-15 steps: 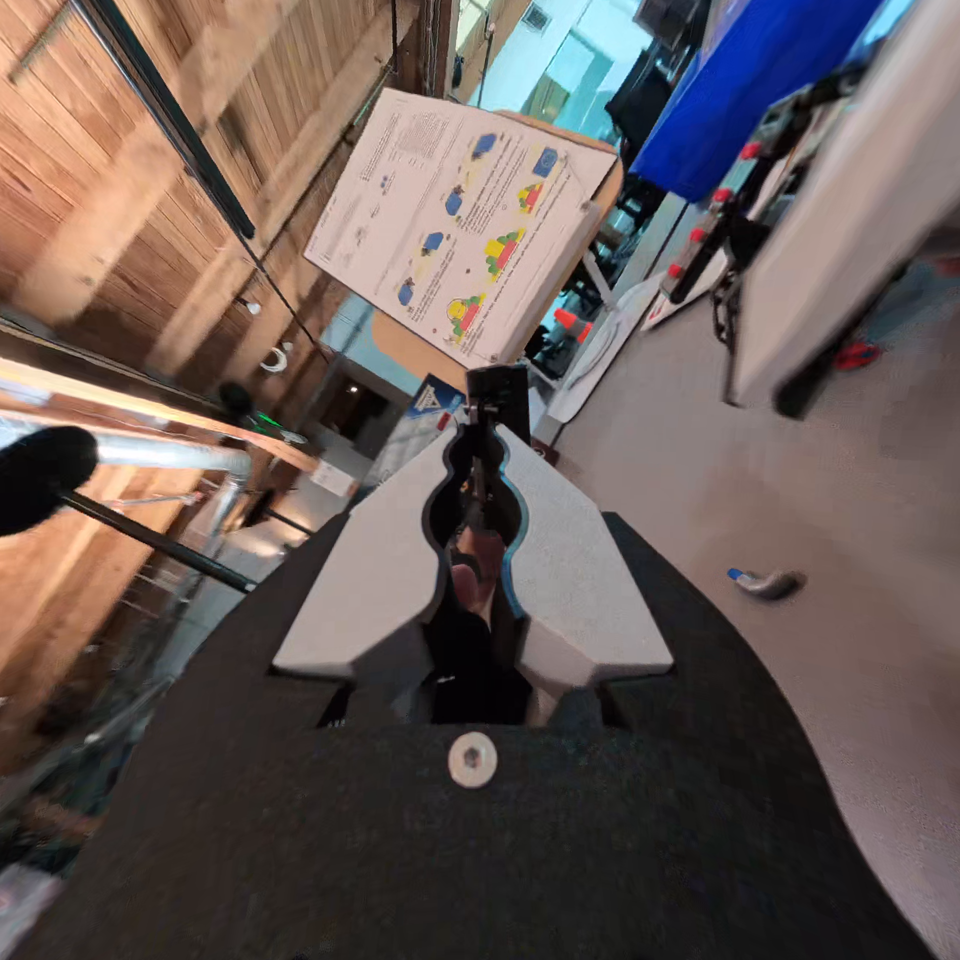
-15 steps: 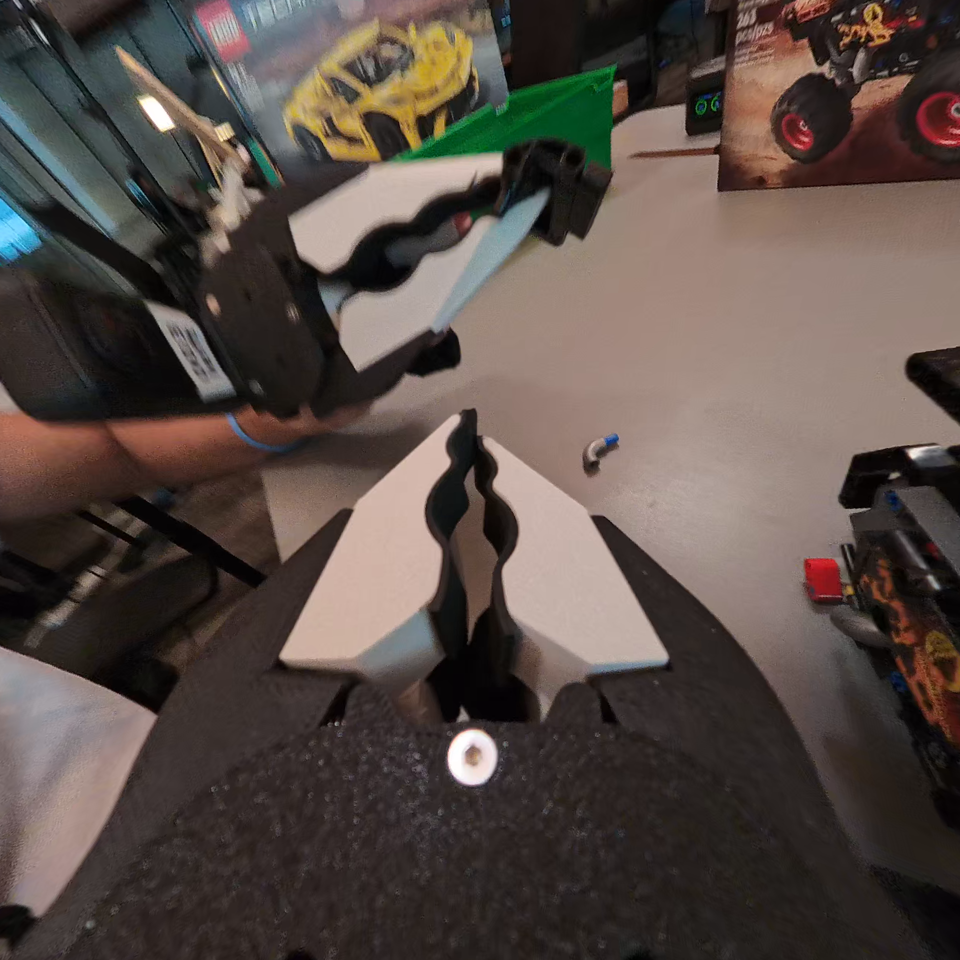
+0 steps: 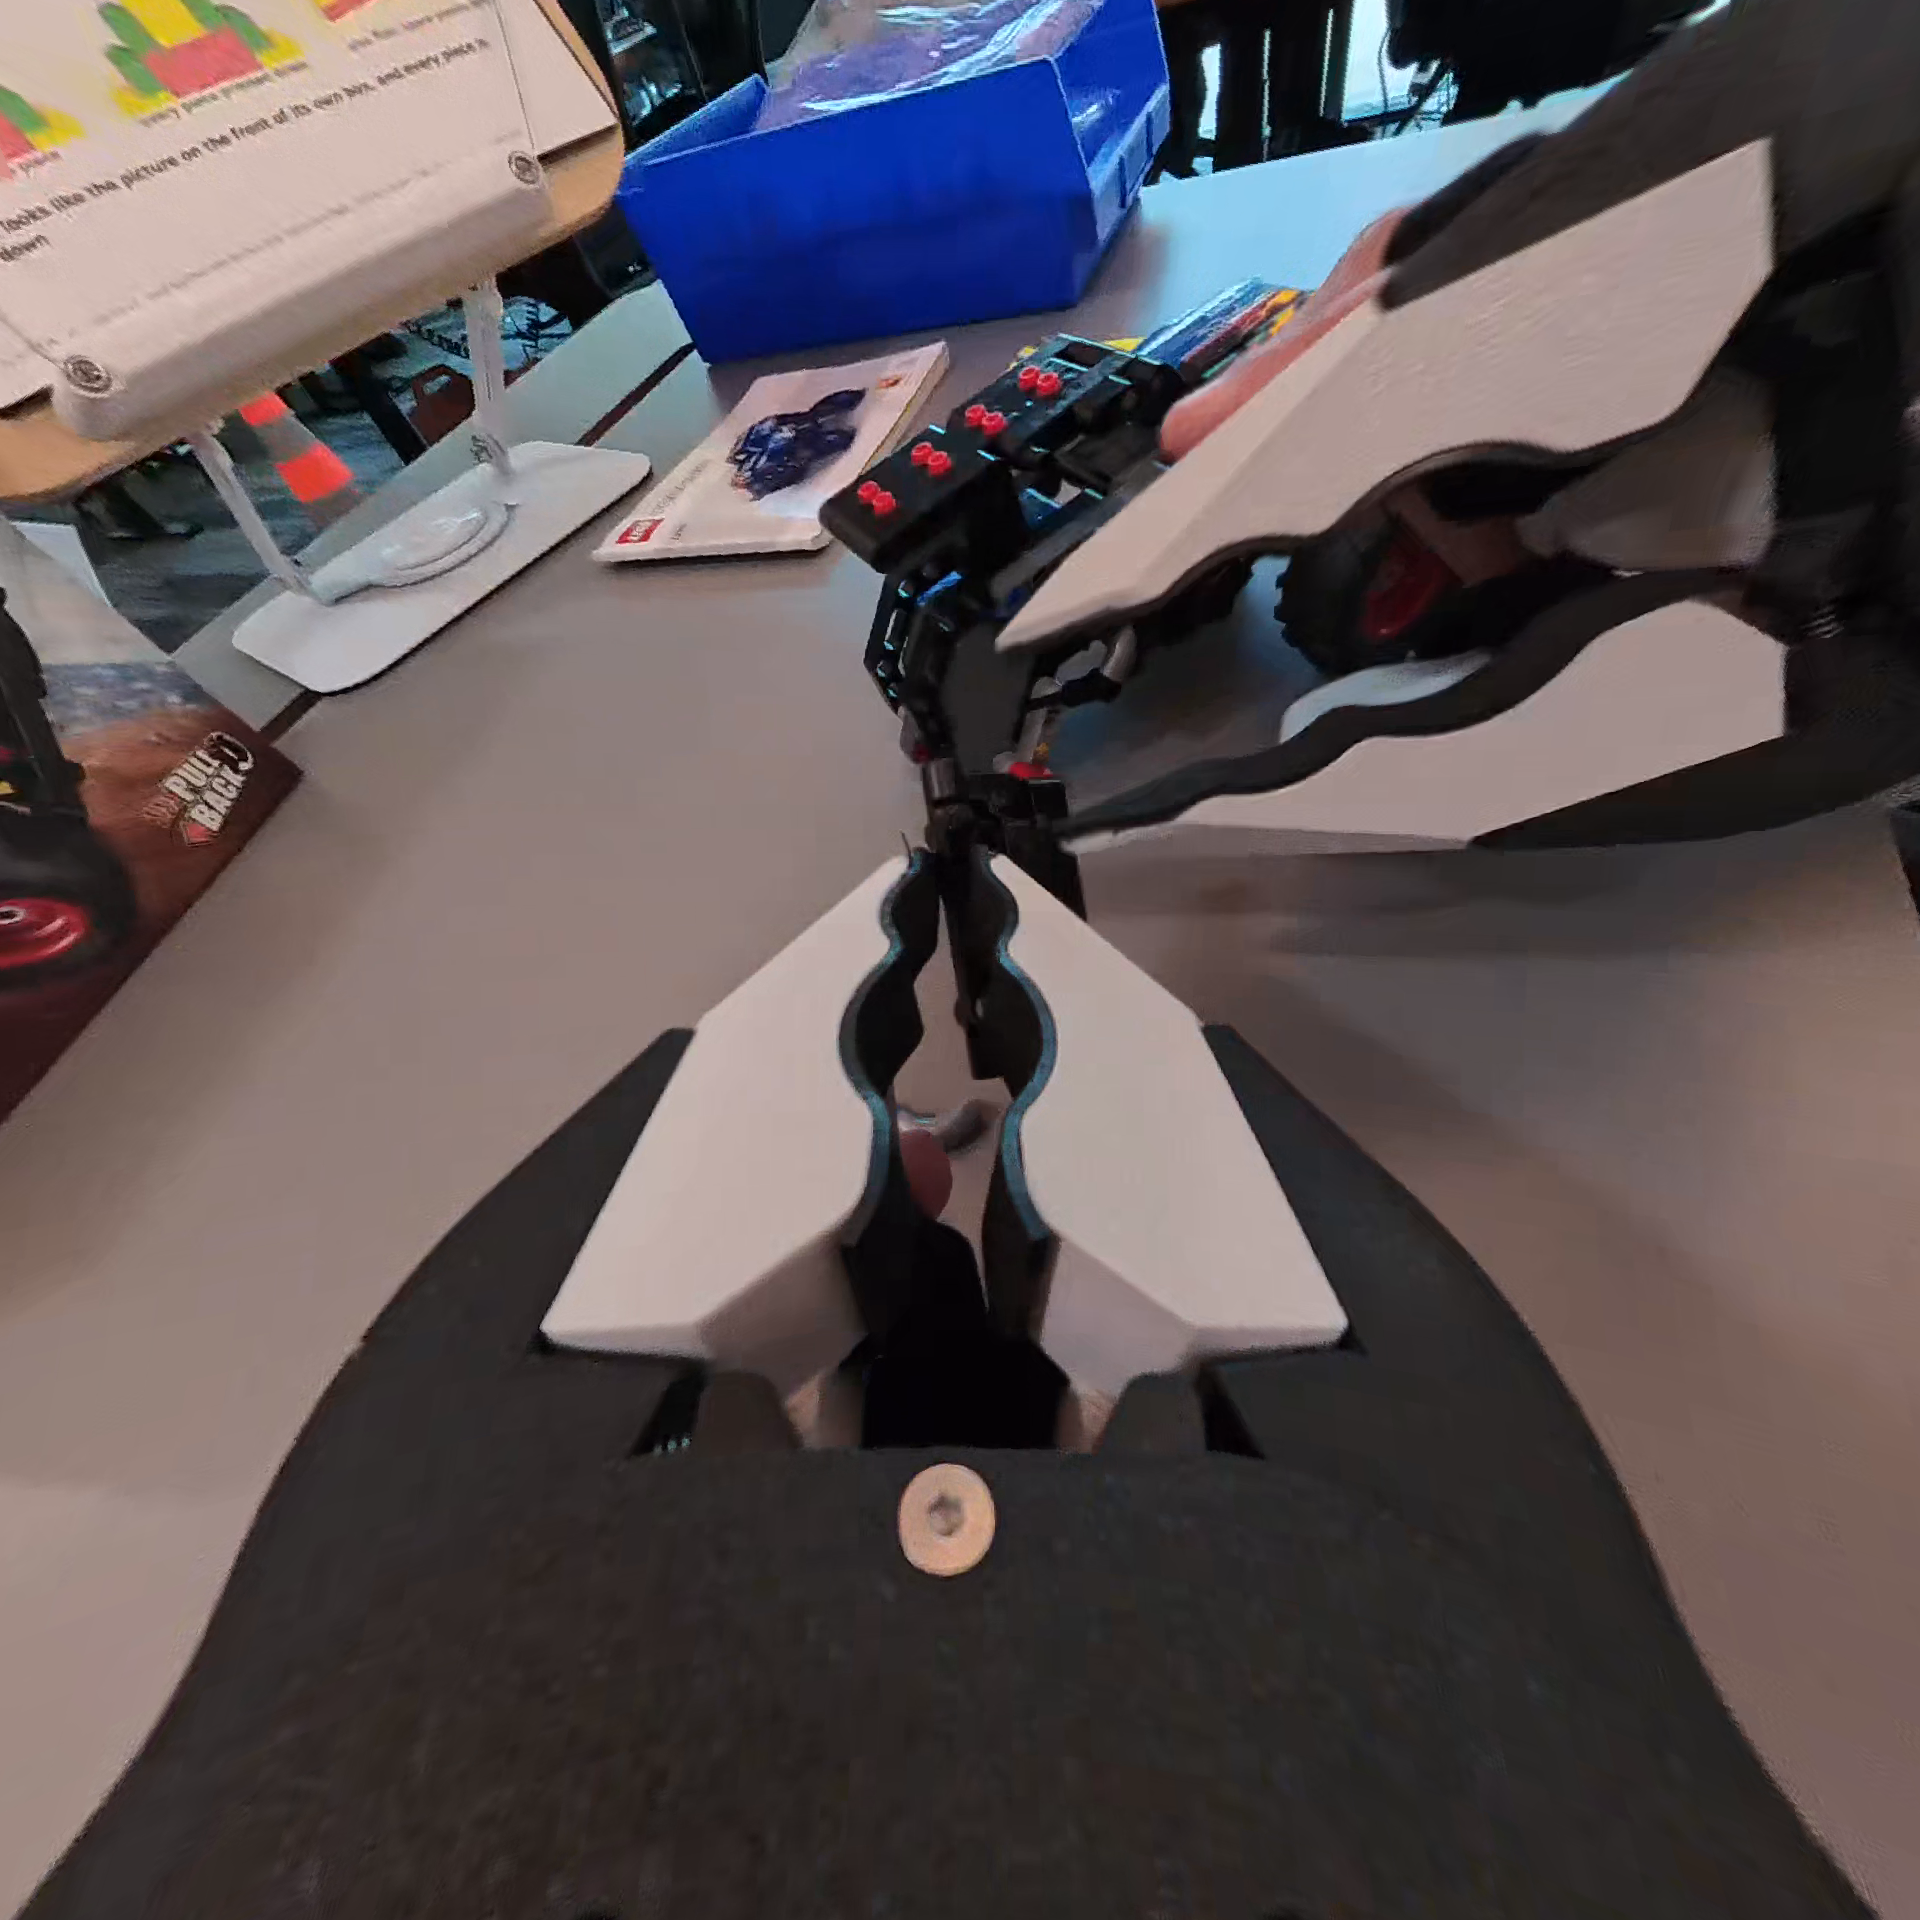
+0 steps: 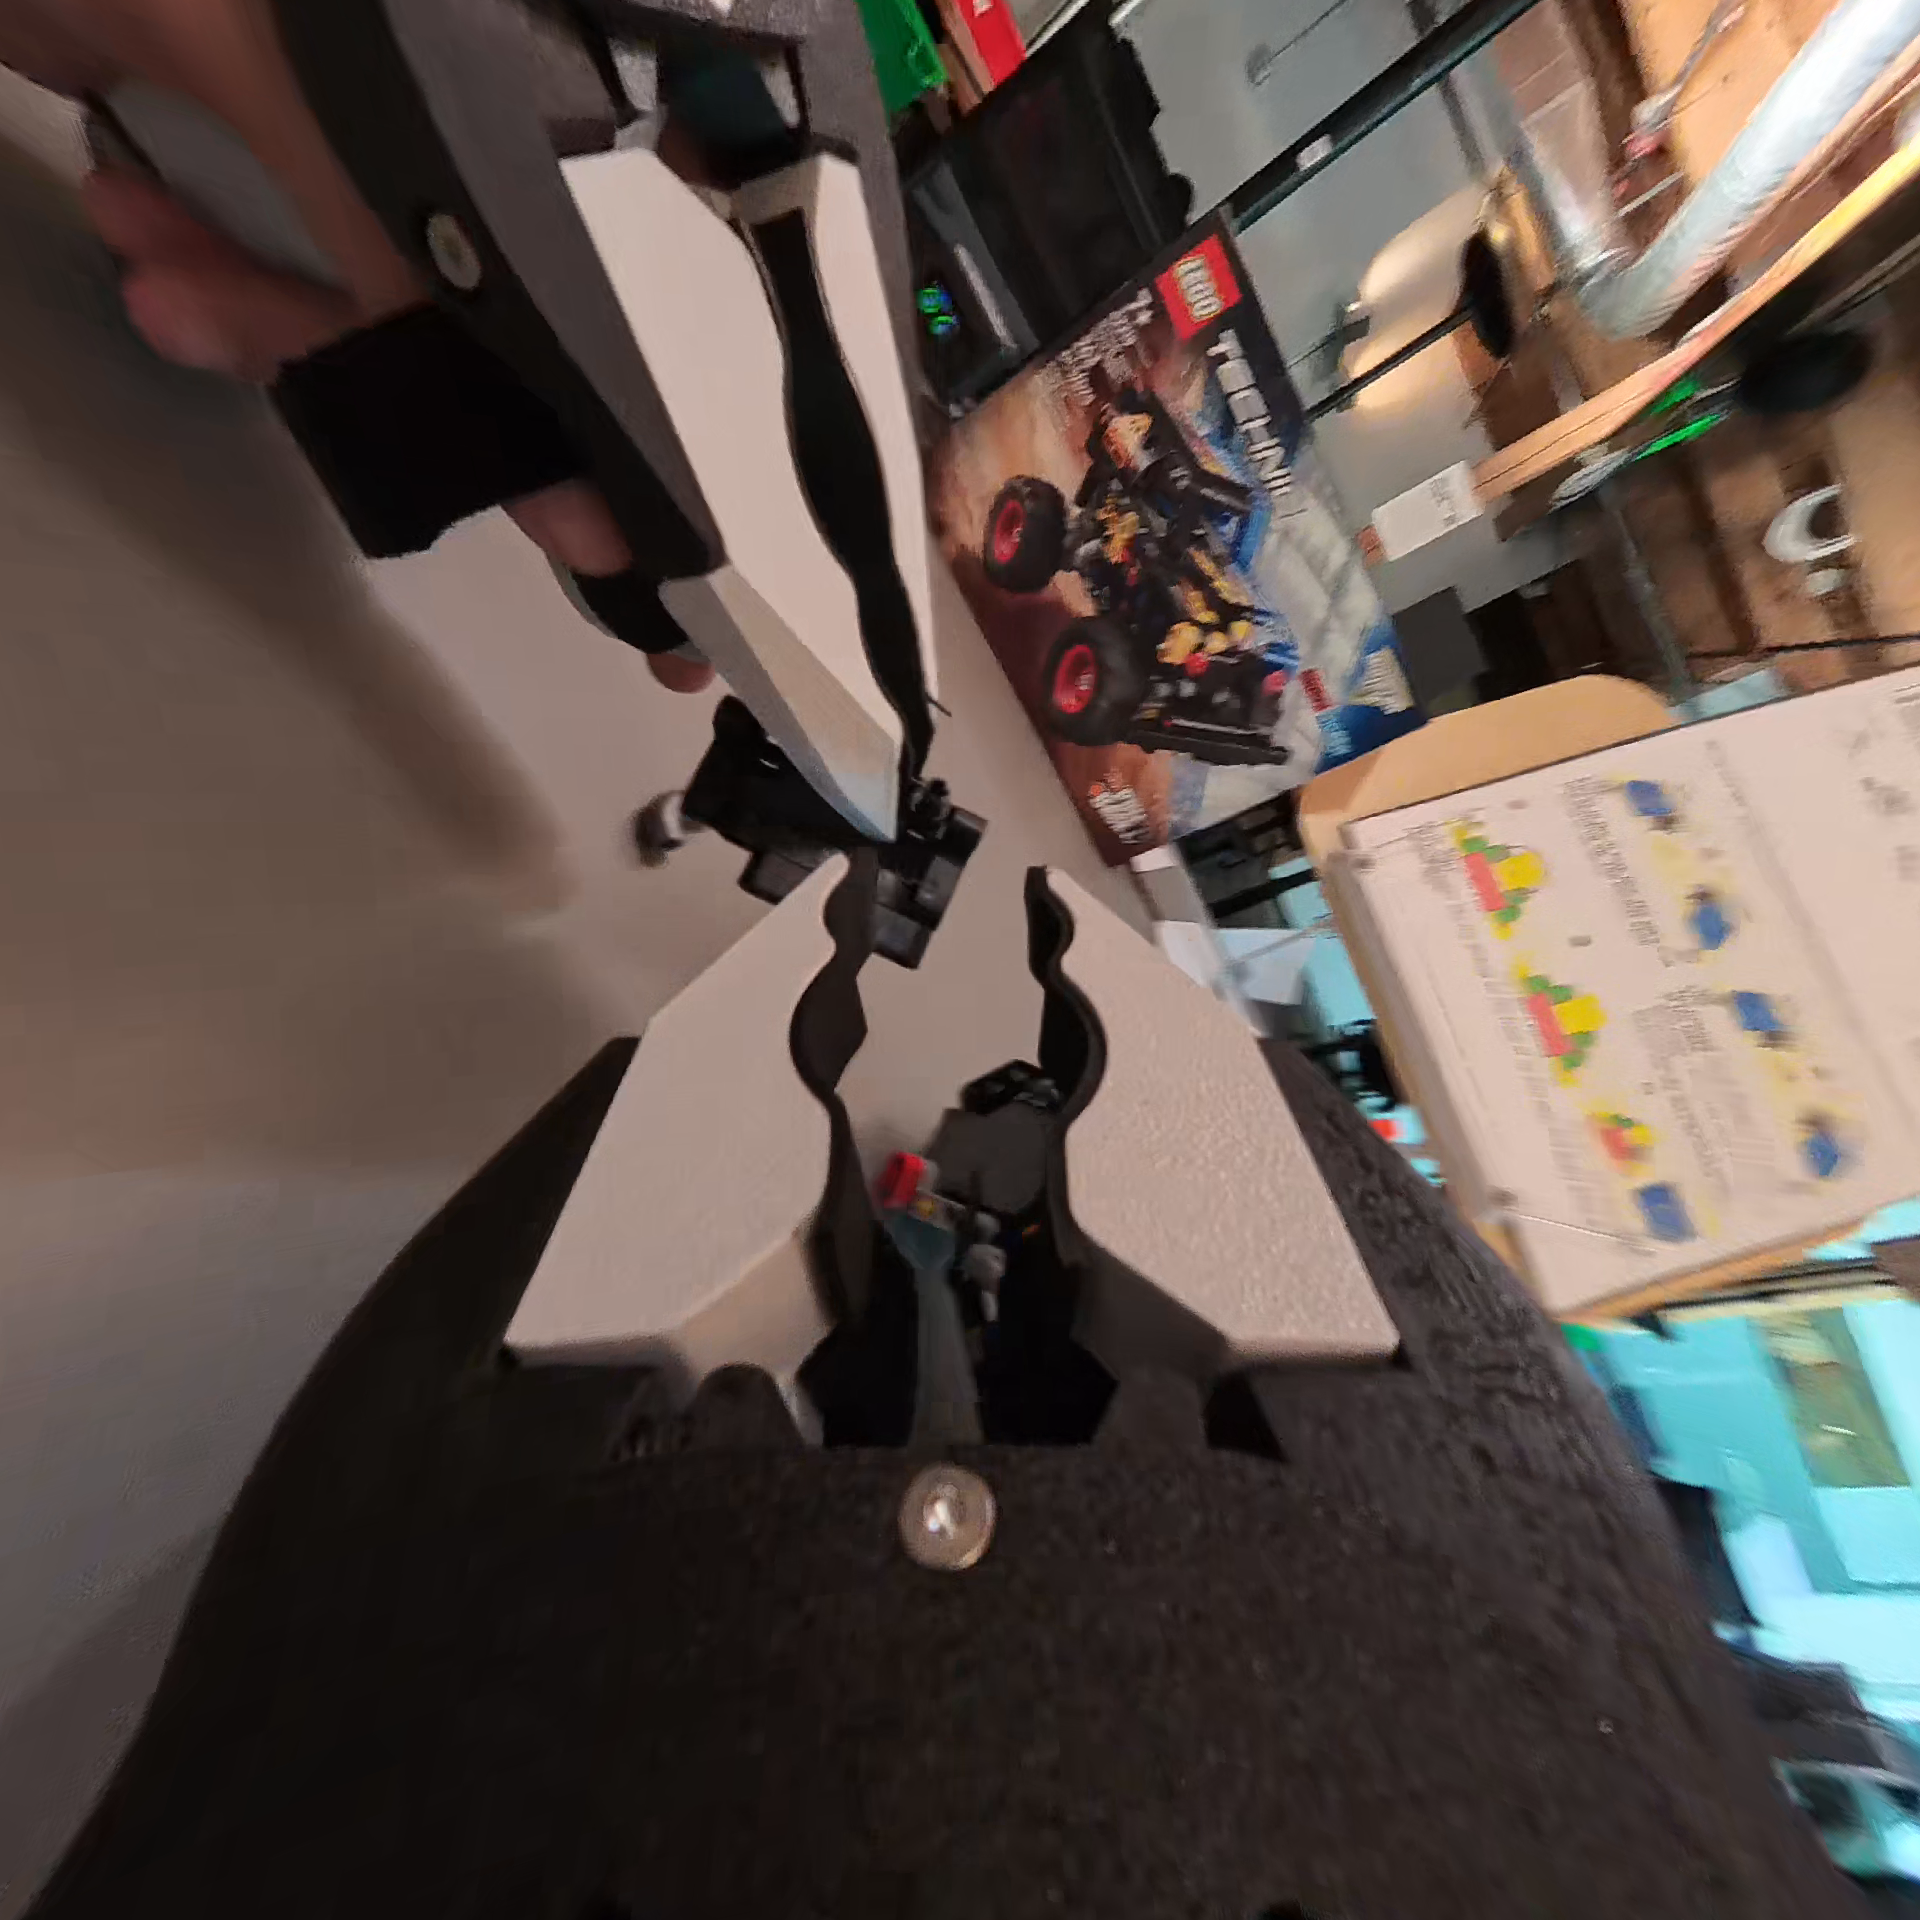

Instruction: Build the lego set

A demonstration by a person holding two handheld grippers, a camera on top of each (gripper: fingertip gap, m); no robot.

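My left gripper is shut on a small black brick piece, whose outer end meets the hanging front end of a black toy truck with red studs. My right gripper reaches in from the right, jaws apart above and below the truck's front. In the right wrist view my right gripper is open, with part of the truck deep between its fingers. There the left gripper comes from the top left, and the black piece sits at my right fingertips. I cannot tell if the truck rests on the table.
On the grey table are a blue bin, a booklet, a white stand with a picture sheet and a toy truck box. A small grey elbow piece lies under my left gripper. A person's hand holds the left gripper.
My left gripper swung down from facing the wall to the table, still holding the black piece. My right gripper opened and moved over to the truck, which now sits between its jaws.
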